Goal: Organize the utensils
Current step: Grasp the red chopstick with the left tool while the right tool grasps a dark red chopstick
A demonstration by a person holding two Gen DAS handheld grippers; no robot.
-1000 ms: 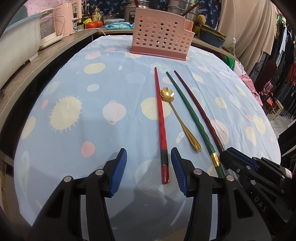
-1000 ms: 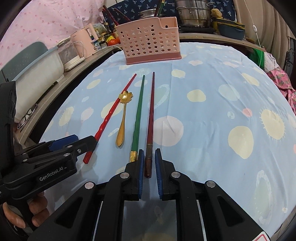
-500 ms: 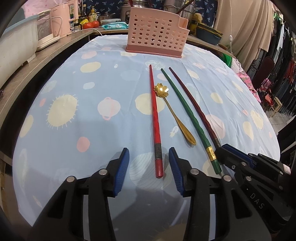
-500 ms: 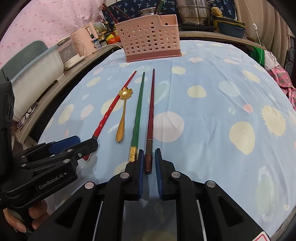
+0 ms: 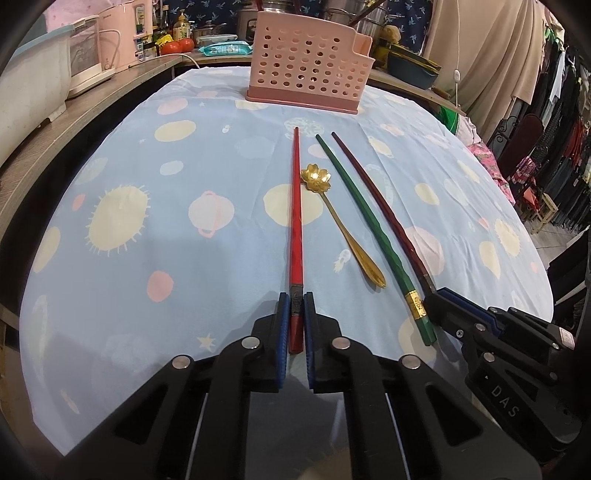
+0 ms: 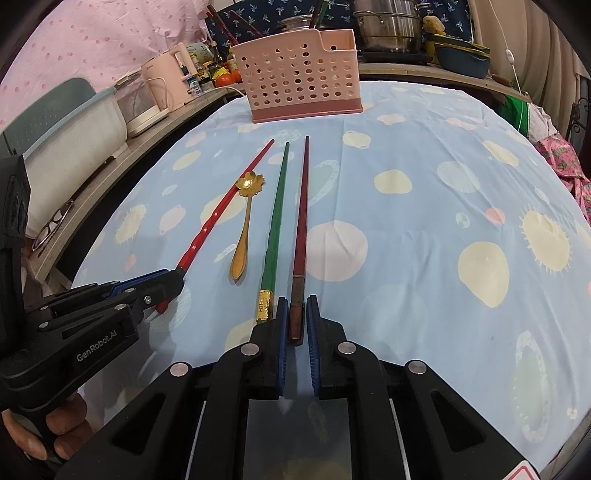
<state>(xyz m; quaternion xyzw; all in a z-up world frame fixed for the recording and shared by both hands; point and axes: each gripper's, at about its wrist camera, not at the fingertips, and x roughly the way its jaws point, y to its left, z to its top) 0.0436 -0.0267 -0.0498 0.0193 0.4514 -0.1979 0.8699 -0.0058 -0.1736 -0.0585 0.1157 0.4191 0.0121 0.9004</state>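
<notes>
On tablecloth [image 5: 184, 258]: clamped red chopstick [image 5: 295, 221] (thick end)

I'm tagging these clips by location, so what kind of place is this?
Most likely a home kitchen or dining corner: a cloth-covered table bears a pink utensil basket, and the counter behind holds steel pots and a pink kettle. Clothes hang nearby.

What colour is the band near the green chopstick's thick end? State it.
Gold, on the green chopstick; the band shows best in the right wrist view.
</notes>
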